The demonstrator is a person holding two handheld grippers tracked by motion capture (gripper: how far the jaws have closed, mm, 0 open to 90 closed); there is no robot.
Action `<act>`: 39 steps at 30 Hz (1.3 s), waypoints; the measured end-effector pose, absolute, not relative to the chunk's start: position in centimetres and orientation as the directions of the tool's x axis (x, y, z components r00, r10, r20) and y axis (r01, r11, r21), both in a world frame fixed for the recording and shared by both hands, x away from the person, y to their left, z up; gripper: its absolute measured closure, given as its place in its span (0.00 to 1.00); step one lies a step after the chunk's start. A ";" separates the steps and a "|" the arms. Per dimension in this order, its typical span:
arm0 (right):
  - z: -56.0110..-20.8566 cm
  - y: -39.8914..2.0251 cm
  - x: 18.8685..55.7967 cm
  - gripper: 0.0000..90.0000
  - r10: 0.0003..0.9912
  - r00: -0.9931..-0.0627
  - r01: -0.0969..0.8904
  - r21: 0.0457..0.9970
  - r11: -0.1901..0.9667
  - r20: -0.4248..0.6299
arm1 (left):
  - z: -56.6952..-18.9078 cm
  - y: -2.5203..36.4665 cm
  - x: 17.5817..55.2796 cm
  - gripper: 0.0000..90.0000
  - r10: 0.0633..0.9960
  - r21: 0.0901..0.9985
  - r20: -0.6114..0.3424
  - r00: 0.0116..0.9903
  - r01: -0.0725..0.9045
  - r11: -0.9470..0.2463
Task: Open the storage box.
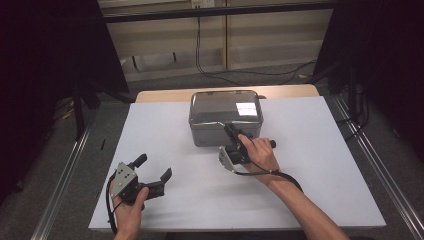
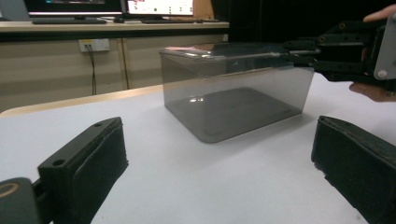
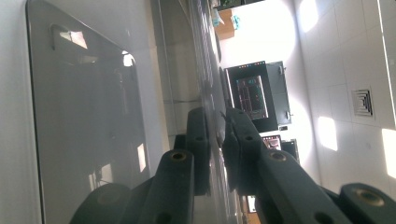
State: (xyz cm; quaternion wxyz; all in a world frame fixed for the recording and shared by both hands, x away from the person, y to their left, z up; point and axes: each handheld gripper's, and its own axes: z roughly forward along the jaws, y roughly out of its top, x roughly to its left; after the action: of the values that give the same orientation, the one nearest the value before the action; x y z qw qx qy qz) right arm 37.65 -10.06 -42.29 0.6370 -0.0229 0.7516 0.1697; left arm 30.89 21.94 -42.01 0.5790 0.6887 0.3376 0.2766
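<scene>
Here, the right gripper [image 1: 231, 131] pinches the lid [image 1: 226, 106] of the grey box [image 2: 233, 100] on the white tabletop [image 1: 310, 165], while beside it the left gripper [image 1: 155, 167] rests spread wide, desk monitors [image 2: 112, 5] beyond.

Dim room around my evenly lit white desk [image 1: 310, 175]; a ceiling light glares off the box [image 1: 226, 117] lid. My right hand-held gripper [image 3: 215, 140] view shows overexposed wall patches; near jaws soft.

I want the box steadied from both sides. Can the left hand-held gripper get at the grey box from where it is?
Probably yes. The left hand-held gripper stands open, with bare white table between it and the grey box. The right hand-held gripper is clamped on the box's near rim, leaving the box's left side free.
</scene>
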 end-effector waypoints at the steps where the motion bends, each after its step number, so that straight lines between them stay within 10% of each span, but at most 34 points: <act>1: -42.2 -10.1 37.7 0.90 0.181 -0.185 -0.253 0.225 0.941 -0.966 | -41.9 21.8 31.0 0.04 0.784 0.985 -0.011 0.621 0.141 -0.098; 39: -41.4 -10.2 38.0 0.90 0.209 -0.175 -0.263 0.250 0.932 -0.962 | -40.9 18.3 37.9 0.02 0.742 0.990 0.007 0.671 0.101 -0.100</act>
State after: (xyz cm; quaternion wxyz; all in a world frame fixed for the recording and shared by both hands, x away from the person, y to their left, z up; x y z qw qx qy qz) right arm 37.95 -10.19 -41.44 0.6421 -0.0183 0.7441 0.1836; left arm 37.94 18.32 -40.93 0.5976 0.6915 0.3046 0.2681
